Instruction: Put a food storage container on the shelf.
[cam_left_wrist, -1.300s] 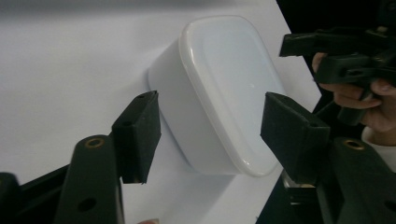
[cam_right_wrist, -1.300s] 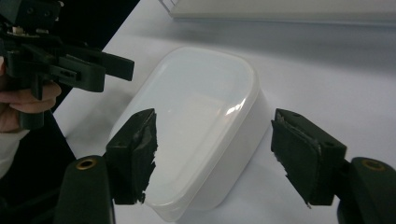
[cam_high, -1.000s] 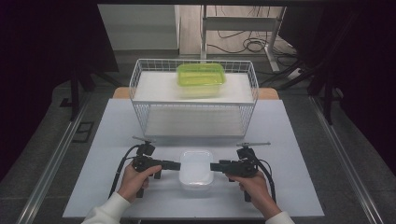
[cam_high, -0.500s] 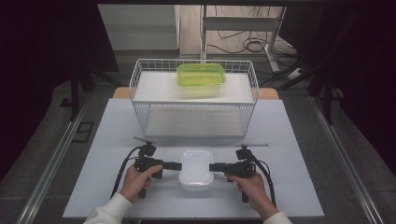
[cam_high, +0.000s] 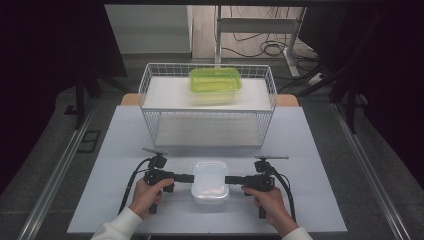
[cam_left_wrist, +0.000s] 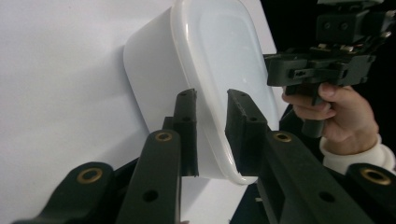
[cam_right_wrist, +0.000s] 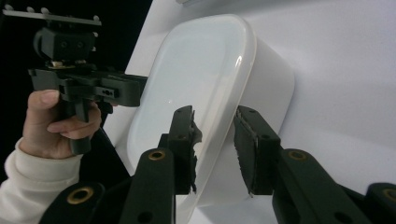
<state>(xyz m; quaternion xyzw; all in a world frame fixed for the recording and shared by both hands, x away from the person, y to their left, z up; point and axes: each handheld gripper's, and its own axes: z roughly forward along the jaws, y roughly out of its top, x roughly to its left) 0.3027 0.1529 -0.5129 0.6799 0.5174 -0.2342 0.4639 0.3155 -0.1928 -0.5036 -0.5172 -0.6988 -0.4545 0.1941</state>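
A white lidded container (cam_high: 210, 181) stands near the table's front edge. My left gripper (cam_high: 192, 178) reaches its left end and my right gripper (cam_high: 226, 180) its right end, both held level. In the left gripper view the lid's rim (cam_left_wrist: 212, 135) runs between the jaws of my left gripper (cam_left_wrist: 211, 100), and slim gaps still show. The right gripper view has my right gripper (cam_right_wrist: 214, 116) astride the opposite rim (cam_right_wrist: 219, 140) the same way. Both pairs of jaws have just been closing with the rim between them. Each view also shows the other hand's gripper beyond the container (cam_left_wrist: 322, 70) (cam_right_wrist: 84, 84).
A white wire rack (cam_high: 150, 100) stands at the back of the table, with a green lidded container (cam_high: 215, 80) on its upper shelf. The pale table top (cam_high: 125, 150) lies bare between the rack and my hands. Dark floor and cables lie beyond.
Both grippers have edged slightly in against the white container's ends. The container and the green box have kept their places.
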